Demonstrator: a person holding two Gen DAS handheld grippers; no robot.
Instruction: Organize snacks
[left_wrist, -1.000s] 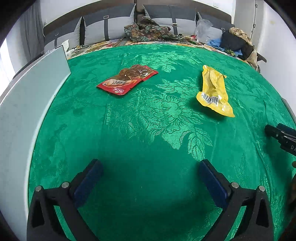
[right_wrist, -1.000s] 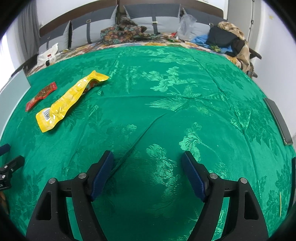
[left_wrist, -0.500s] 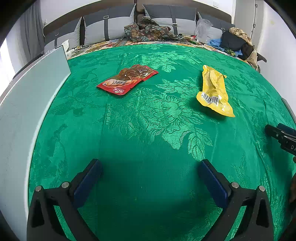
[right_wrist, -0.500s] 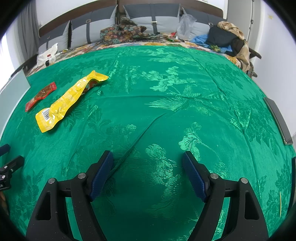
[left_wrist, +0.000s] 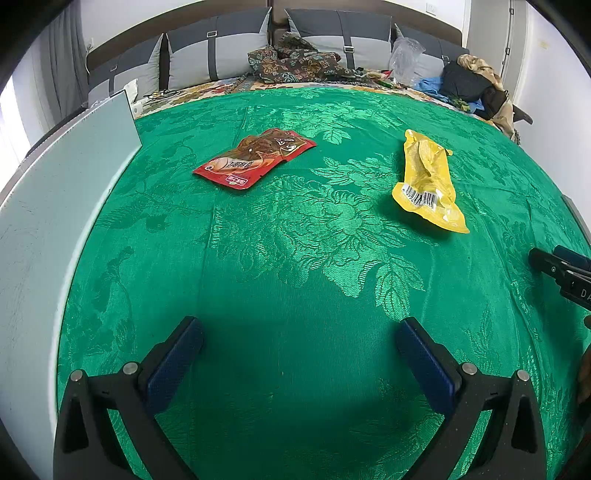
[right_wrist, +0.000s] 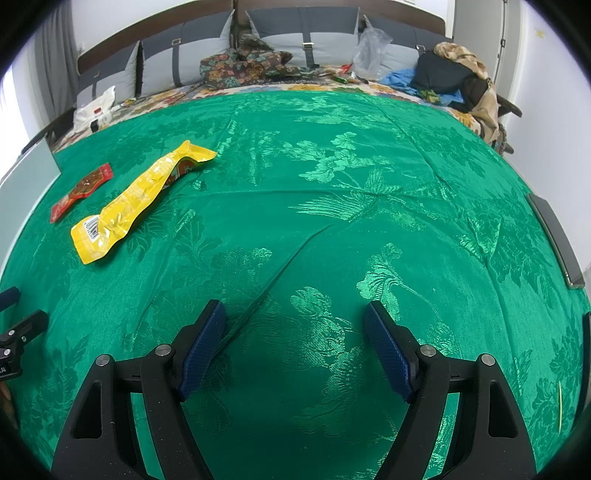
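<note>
Green cloth (left_wrist: 295, 258) under splayed, down-tilted hand-held grippers (left_wrist: 299, 339)

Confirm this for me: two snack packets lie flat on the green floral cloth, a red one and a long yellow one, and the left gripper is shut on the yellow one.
One part is wrong. The left gripper is open over bare green floral cloth and holds nothing; the left wrist view shows it. The flat red snack packet and the long yellow snack packet do both lie flat, well ahead of it.

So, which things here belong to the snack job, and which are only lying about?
For the job:
- red snack packet
- yellow snack packet
- left gripper, open
- right gripper, open

Only lying about:
- pillows
- patterned cloth
- plastic bag
- pile of clothes
</note>
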